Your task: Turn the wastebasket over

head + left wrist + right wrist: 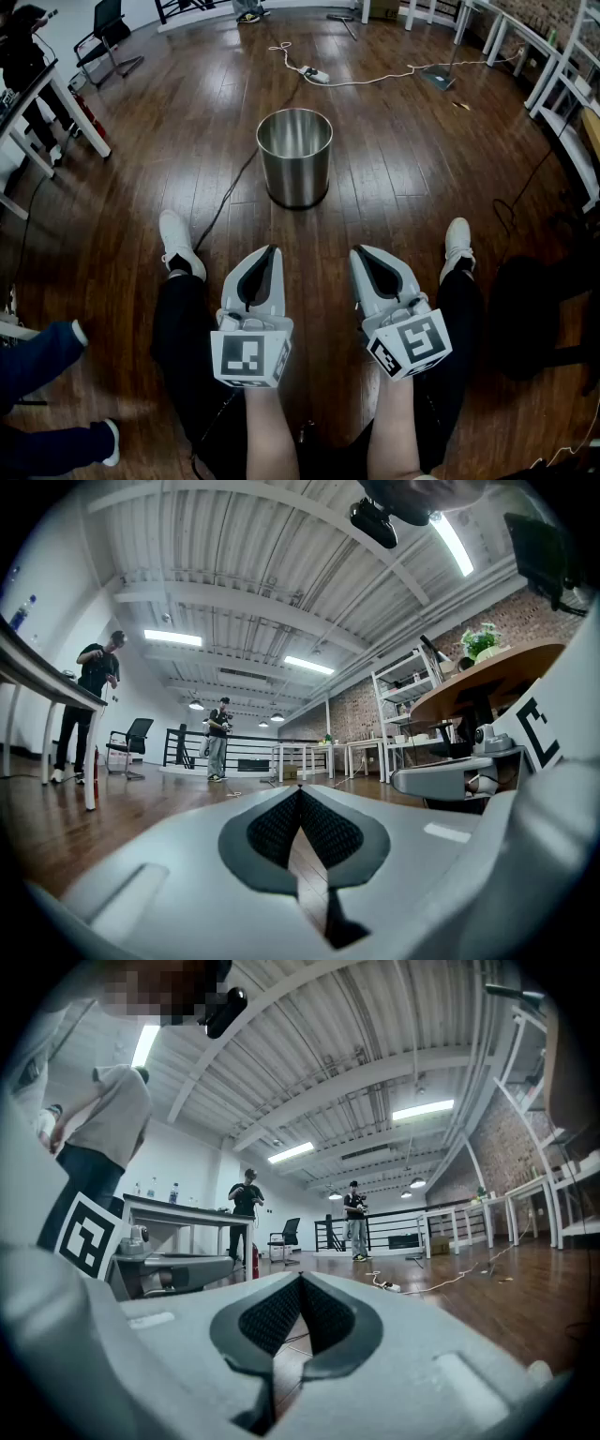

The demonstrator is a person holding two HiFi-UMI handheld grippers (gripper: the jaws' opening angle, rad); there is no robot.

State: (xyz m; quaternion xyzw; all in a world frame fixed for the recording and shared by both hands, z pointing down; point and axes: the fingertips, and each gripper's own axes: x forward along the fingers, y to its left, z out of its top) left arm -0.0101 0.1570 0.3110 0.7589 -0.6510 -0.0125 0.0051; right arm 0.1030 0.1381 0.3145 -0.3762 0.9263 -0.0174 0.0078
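A round steel wastebasket (pixel 295 157) stands upright on the wooden floor, mouth up, ahead of me in the head view. My left gripper (pixel 270 249) and right gripper (pixel 362 250) are held level above my knees, side by side, well short of the basket. Both are shut with nothing between the jaws. In the left gripper view its fingertips (pixel 300 792) meet, and the same shows for the right gripper's fingertips (pixel 300 1280). The basket is hidden in both gripper views.
A black cable (pixel 230 192) runs along the floor past the basket's left side, and a white cable with a power strip (pixel 315 74) lies beyond it. Tables (pixel 553 66) line the right side. A desk (pixel 37 98) and chair (pixel 105 37) stand at left. People stand far off.
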